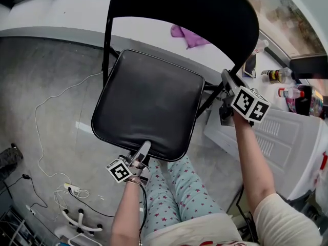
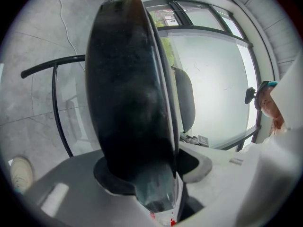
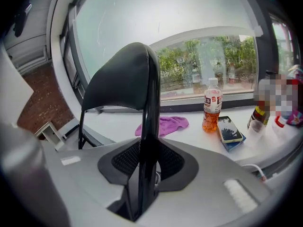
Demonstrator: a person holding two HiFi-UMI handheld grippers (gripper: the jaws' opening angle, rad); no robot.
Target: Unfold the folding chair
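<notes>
The concrete floor [image 1: 46, 86] and the pale window ledge [image 1: 61, 9] frame the work area. The folding chair [image 1: 154, 86] stands between the person's legs and that ledge, backrest [image 1: 184, 6] toward the window. Its seat pad [image 2: 128, 89] is swung well down toward level, so unfolding looks largely done. Whether the legs are fully spread and seated cannot be seen.

The left gripper [image 1: 142, 150] has its fingers pinched on the front rim of the seat pad, with only a shallow bite. The right gripper [image 1: 228, 81] has its fingers pressed tight around the black frame tube [image 3: 150, 103] on the chair's right side, just beside the seat's hinge links.

Risks noted:
- The seat covering looks slick, so the shallow left pinch could slide off under a push and let the seat drop or spring back.
- The right grip is on a round tube and may twist or ride along it, leaving the chair to tip sideways.
- The hinge links could catch the right jaws as the frame settles.
- A white cable [image 1: 38, 132] lies on the floor near the chair's left side and a leg could snag it.
- A purple cloth [image 1: 187, 35], a drink bottle [image 3: 212, 105] and a phone [image 3: 230, 129] sit on the ledge behind the backrest, and a backward lurch could sweep them.
</notes>
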